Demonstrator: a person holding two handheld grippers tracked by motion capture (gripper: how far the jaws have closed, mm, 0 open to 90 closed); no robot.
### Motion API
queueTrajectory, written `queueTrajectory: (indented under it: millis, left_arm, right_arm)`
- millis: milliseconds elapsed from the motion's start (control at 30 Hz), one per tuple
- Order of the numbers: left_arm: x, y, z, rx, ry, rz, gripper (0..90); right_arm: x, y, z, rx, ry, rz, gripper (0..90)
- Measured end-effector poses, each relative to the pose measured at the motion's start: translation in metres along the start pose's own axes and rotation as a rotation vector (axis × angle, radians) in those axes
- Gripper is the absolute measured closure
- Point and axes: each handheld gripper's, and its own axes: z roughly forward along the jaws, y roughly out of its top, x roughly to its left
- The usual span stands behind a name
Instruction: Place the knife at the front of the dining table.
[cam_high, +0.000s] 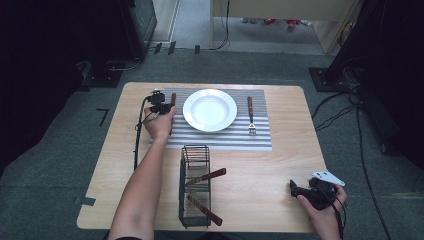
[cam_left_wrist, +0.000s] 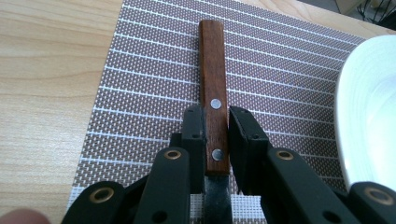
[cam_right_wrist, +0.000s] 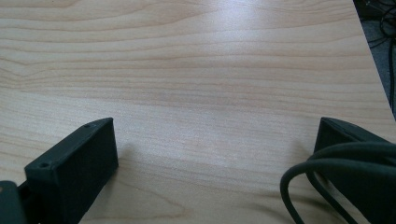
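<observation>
Your left fingers (cam_left_wrist: 192, 128) are clamped on the wooden handle of a knife (cam_left_wrist: 214, 107), one black pad on each side of it, just where the two metal rivets sit. The knife lies on the striped woven placemat (cam_left_wrist: 140, 93), handle pointing away from you, its steel blade running back under your left gripper (cam_left_wrist: 215, 135). In the high view your left gripper (cam_high: 161, 106) is at the placemat's (cam_high: 260, 142) left edge, with the white plate (cam_high: 210, 110) just beside the knife on its right; bare wooden tabletop (cam_high: 130, 130) lies open on its left.

Your right fingers (cam_right_wrist: 79, 158) stand wide apart with nothing between them, only smooth pale wood grain. Your right gripper (cam_high: 306, 190) rests low near the tabletop's front right corner, well apart from everything else, the table edge close on its right.

A fork (cam_high: 251, 117) with a matching wooden handle lies on the placemat right of the plate. Between your forearms stands a black wire basket (cam_high: 195, 187) holding two more wooden-handled pieces, tilted. The plate is round, glossy and shallow; the placemat is a fine brown mesh with thin white lines.
</observation>
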Motion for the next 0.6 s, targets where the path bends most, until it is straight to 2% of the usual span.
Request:
queueTrajectory:
  millis: [167, 400, 600]
  left_arm:
    - [0.000, 0.000, 0.000, 0.001, -0.008, 0.004, 76.0]
    - [-0.003, 0.000, -0.002, 0.002, -0.033, 0.014, 63.0]
    - [-0.005, 0.002, -0.012, -0.019, -0.061, 0.058, 49.6]
  right_arm:
    - [0.000, 0.000, 0.000, 0.000, 0.000, 0.000, 0.0]
    - [0.000, 0.000, 0.000, 0.000, 0.000, -0.001, 0.0]
    - [0.000, 0.000, 0.000, 0.000, 0.000, -0.001, 0.0]
